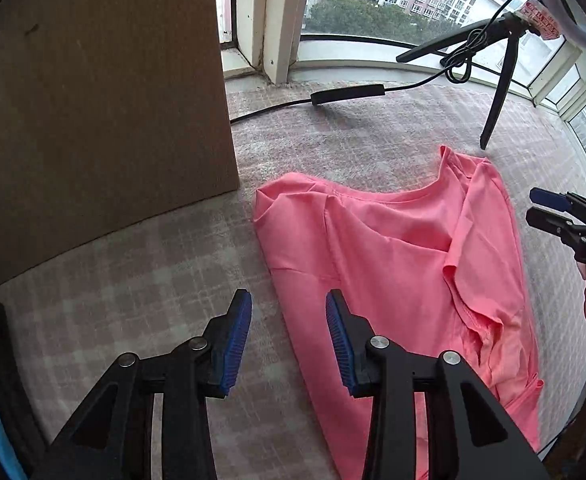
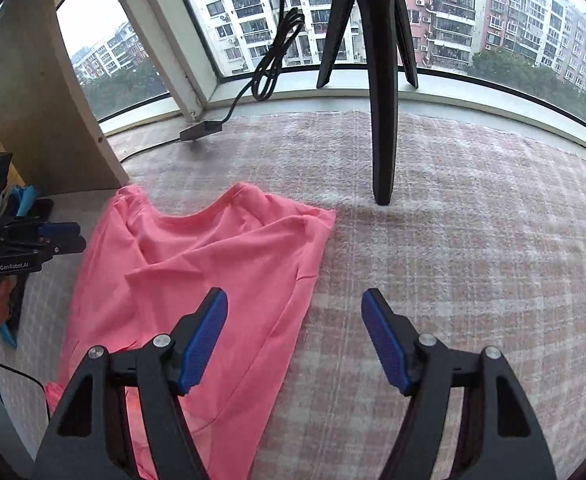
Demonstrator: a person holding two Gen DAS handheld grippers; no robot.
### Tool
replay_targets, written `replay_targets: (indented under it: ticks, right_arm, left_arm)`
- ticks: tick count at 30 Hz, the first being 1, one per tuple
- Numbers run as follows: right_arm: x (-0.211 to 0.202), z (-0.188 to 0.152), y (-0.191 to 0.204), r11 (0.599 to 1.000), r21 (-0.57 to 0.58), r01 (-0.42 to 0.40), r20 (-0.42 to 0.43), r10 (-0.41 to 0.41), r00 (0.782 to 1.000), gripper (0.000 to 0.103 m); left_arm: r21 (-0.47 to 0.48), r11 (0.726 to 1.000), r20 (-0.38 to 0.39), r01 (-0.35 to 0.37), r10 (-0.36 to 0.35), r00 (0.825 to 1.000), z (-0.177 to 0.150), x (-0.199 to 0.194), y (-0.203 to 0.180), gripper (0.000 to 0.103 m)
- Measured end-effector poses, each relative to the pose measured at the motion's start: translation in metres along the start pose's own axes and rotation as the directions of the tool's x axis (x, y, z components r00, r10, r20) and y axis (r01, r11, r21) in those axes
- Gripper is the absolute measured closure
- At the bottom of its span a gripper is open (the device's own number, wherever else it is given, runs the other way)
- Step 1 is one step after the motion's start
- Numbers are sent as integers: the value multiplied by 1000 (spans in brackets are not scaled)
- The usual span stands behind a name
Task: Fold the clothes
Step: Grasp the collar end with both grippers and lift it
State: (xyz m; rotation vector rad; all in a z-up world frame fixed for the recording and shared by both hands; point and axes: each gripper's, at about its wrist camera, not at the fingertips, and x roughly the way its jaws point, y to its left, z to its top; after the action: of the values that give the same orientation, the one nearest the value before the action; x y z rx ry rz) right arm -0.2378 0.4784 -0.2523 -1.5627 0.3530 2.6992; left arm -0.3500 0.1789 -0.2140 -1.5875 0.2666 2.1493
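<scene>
Nearest in the left wrist view, the left gripper (image 1: 289,336) hangs over the checked blanket (image 1: 153,280) with its blue-padded jaws apart and nothing between them; the near left edge of the shirt lies just under its right finger. In the right wrist view, the right gripper (image 2: 295,340) has its jaws spread wide and empty, above the shirt's right edge.

The pink shirt (image 1: 393,264) lies spread on the blanket between the two grippers, neckline away from them. It is smooth, plain coral-pink fabric. Both sides are folded in over the body, the right one lying as a rumpled flap with a loose, curled edge. Soft creases run across the middle.

Beyond it a black tripod leg (image 2: 385,128) stands on the blanket, a black cable (image 1: 349,94) trails past a brown board (image 1: 93,100), and windows (image 2: 473,20) show apartment blocks.
</scene>
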Motion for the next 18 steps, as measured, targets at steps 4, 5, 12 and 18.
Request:
replay_targets:
  ticks: [4,5,12,18]
  right_arm:
    - [29,18,-12,1000,6,-20,-31,20,999,34]
    - [35,21,-13,1000,3,-30,-43,30,999,35]
    - [53,38,2,995,-93,-41,-31,38,999,38]
    - [55,41,12,986,-139,-89,-58,82,995,96]
  left_arm:
    - [7,1000,-18,6,-6,1000,11,22,3,66]
    - [13,1000,-15,5,-5,1000,13,23,2,66]
    - [28,999,0,-22,22,1000,23,34,-6,62]
    - [55,998,47,-25,22,999,28,40,-17,90]
